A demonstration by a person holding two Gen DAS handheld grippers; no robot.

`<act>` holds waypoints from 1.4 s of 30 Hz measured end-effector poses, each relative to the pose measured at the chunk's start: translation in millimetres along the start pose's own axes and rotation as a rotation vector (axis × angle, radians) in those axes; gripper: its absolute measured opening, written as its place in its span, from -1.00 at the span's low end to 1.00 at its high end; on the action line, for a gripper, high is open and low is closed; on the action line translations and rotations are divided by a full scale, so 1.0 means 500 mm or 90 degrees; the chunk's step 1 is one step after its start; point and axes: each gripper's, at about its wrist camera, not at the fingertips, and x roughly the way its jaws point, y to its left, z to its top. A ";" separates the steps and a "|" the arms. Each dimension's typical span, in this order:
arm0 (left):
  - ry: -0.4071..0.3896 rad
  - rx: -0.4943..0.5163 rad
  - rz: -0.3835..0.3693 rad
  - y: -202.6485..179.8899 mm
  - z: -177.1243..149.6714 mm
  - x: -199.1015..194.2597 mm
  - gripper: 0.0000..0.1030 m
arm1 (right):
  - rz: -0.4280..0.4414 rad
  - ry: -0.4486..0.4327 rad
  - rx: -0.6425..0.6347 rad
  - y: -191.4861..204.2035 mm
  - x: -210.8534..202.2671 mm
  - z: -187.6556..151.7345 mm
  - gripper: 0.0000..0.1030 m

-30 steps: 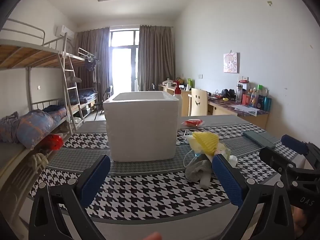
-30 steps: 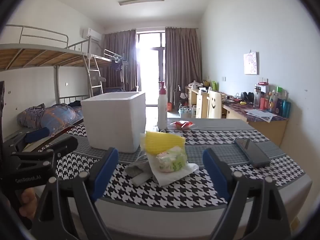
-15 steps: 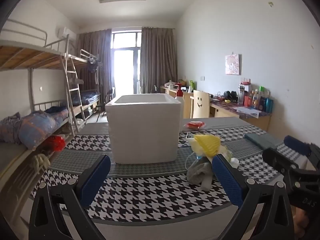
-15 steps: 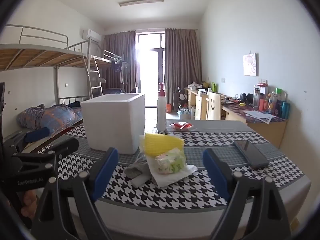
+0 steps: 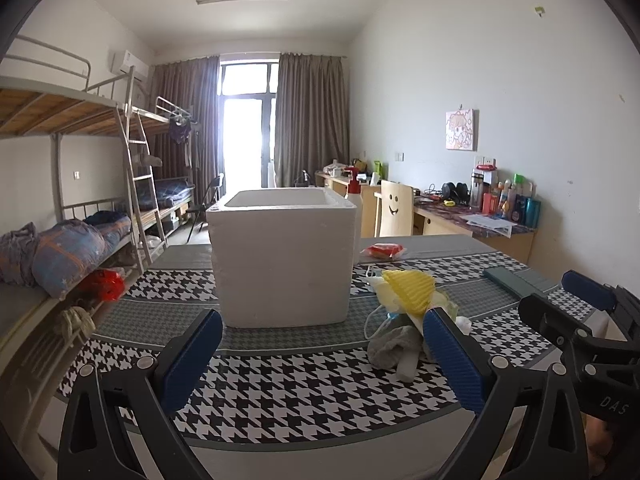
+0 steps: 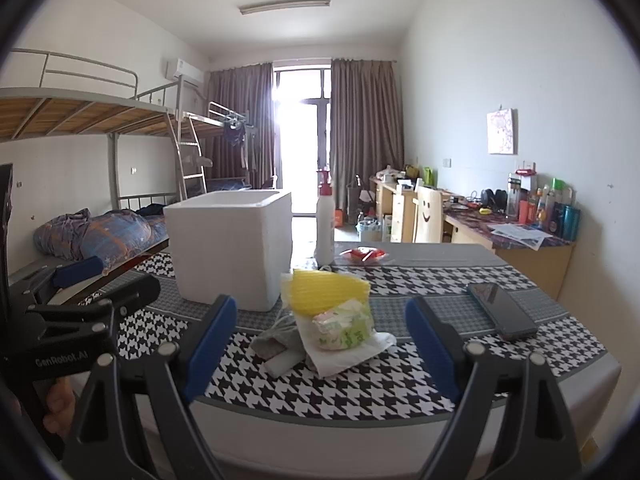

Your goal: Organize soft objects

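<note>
Waiting at the table edge, both grippers hold nothing. Left gripper: jaws spread wide, lower centre of its frame, aimed at the foam box. Right gripper: jaws spread wide, bracketing the pile at lower centre of its frame, well short of it.

Pile, frame centre, on the checked cloth: yellow sponge on top; green-and-white packet on a white tissue; grey cloth lower left; a white looped cord, possibly a mask strap, trailing toward the box. The pieces overlap and touch.

Step in hand, as judged: first pick from the pile, the open box being the likely destination.
- Take the top piece first, the sponge or packet; the lower cloth would drag the rest.
- Close gently; soft goods squash and slip.
- Watch the cord for snagging on lift.
- Lift clear of the box rim before release.

Other items:
- Phone, right of the pile, near the right jaw.
- Spray bottle, behind the pile, beside the box.
- Red packet, far centre.

Obstructions: none between gripper and pile.
</note>
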 end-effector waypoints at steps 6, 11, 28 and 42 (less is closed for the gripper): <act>-0.002 -0.002 0.003 0.001 -0.004 0.000 0.96 | -0.002 -0.001 -0.004 0.004 0.001 0.002 0.72; -0.003 -0.007 0.006 0.006 -0.002 -0.004 0.96 | -0.005 -0.004 -0.007 0.007 -0.004 0.005 0.72; 0.003 -0.008 0.015 0.011 -0.004 0.007 0.96 | -0.003 0.001 -0.004 0.008 -0.003 0.001 0.72; 0.022 0.021 -0.001 0.004 -0.007 0.018 0.96 | -0.003 0.002 -0.005 0.009 0.000 0.002 0.72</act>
